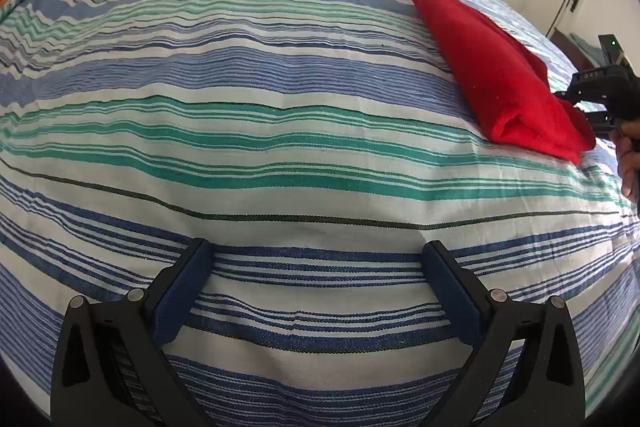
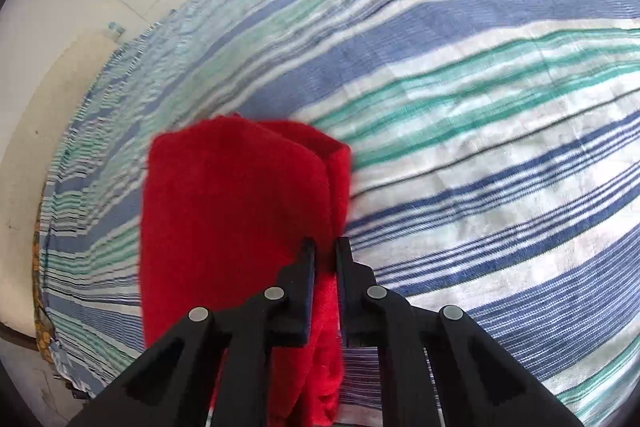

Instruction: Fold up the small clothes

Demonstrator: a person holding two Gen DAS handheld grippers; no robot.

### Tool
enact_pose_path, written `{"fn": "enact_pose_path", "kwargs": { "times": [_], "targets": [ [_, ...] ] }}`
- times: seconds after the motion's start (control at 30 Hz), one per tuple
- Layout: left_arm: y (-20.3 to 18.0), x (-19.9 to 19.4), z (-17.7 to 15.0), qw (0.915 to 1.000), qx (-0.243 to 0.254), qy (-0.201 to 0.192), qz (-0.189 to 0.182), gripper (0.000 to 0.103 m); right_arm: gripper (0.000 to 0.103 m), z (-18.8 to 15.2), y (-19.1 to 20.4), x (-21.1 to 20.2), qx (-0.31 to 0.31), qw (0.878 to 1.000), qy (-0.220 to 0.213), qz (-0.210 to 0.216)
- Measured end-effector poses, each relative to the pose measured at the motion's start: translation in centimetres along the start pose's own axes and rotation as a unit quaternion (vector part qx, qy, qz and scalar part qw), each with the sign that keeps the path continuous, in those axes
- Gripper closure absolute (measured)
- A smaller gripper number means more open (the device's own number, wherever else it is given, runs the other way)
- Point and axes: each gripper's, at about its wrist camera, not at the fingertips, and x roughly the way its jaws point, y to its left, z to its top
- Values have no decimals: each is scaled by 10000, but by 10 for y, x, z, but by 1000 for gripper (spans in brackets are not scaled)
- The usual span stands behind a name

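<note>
Red cloth [image 2: 236, 215], folded, lay on the striped bed [image 1: 280, 131], toward its right side in left-wrist view. R gripper [image 2: 325, 247] had its jaws nearly closed, pinching the cloth's near edge; a strip of red sat between the pads, the rest spread ahead and to the left of the jaws. R gripper pointed steeply down; a hand [image 1: 628, 163] gripped its handle at the frame edge. L gripper [image 1: 318, 251] hung over bare sheet, well apart from the cloth, jaws spread fully wide w/ nothing between them, also angled down.
</note>
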Motion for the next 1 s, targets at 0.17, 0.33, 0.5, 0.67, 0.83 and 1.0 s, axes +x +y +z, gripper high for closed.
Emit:
{"fn": "enact_pose_path", "kwargs": {
  "times": [0.17, 0.33, 0.5, 0.67, 0.83, 1.0],
  "targets": [
    [-1, 0, 0, 10000, -7, 6, 1, 1, 59, -1, 10, -26, -380, 9982, -394, -235],
    [-3, 0, -1, 10000, 7, -5, 32, 1, 59, -11, 40, -82, -1074, 9835, -1330, -585],
    [-4, -1, -1, 10000, 21, -13, 51, 1, 59, -34, 84, -75, -1738, 9755, -1270, 461],
    [-4, -1, -3, 10000, 33, -27, 59, 1, 65, -72, 81, 8, -2088, 9772, -356, -127],
    [-5, -1, -3, 9999, 54, -43, 90, 0, 67, -70, 78, -17, -1862, 9804, -641, 44],
    [-7, -1, -2, 9999, 68, 3, 134, 0, 64, -83, 75, -7, -2249, 9732, -469, -80]
  ]
}}
